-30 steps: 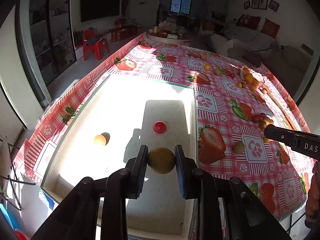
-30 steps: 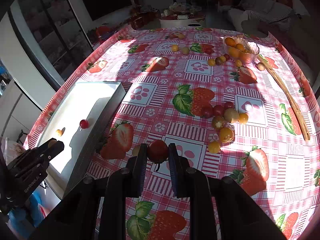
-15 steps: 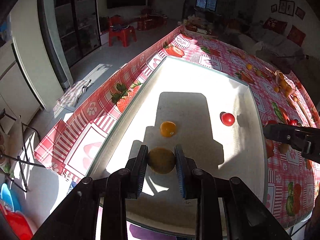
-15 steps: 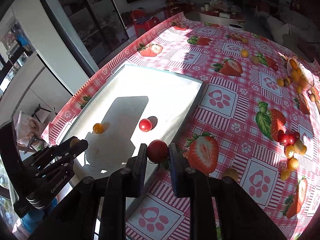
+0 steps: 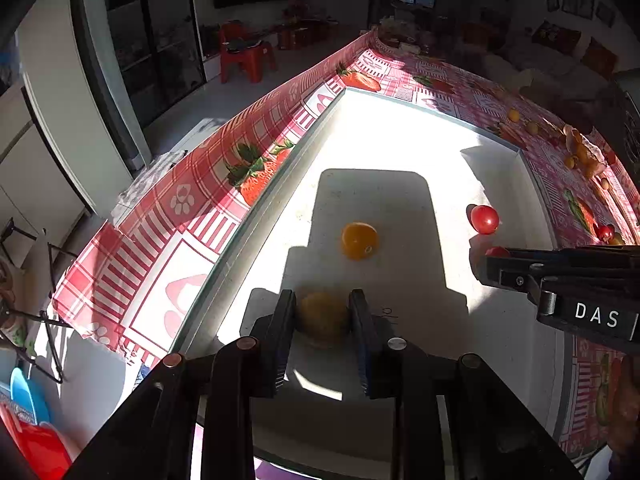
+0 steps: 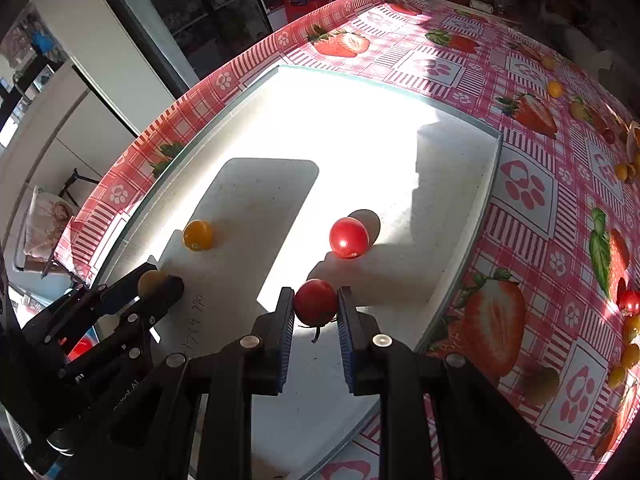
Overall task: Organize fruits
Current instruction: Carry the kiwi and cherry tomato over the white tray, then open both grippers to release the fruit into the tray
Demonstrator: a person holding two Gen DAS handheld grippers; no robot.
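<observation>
A white tray (image 5: 400, 136) (image 6: 360, 128) lies on a strawberry-print tablecloth. My left gripper (image 5: 323, 316) is shut on a yellow fruit (image 5: 323, 314), low over the tray's near left part. Just beyond it an orange fruit (image 5: 359, 240) (image 6: 197, 235) rests in the tray. My right gripper (image 6: 315, 307) is shut on a red tomato (image 6: 315, 302) with a stem hanging below it, over the tray's near right part. A second red tomato (image 6: 348, 237) (image 5: 484, 219) lies in the tray just past it. Each gripper shows in the other's view: the right gripper (image 5: 494, 258) and the left gripper (image 6: 158, 280).
Loose small fruits (image 6: 628, 332) lie on the tablecloth (image 6: 528, 200) right of the tray, with more (image 5: 580, 152) near a bowl far right. The table's left edge drops to the floor, where a red stool (image 5: 244, 56) stands.
Both grippers swung left from the tablecloth side to over the tray and sank toward it, each still holding its fruit. The right gripper now sits beside the tray's red tomato.
</observation>
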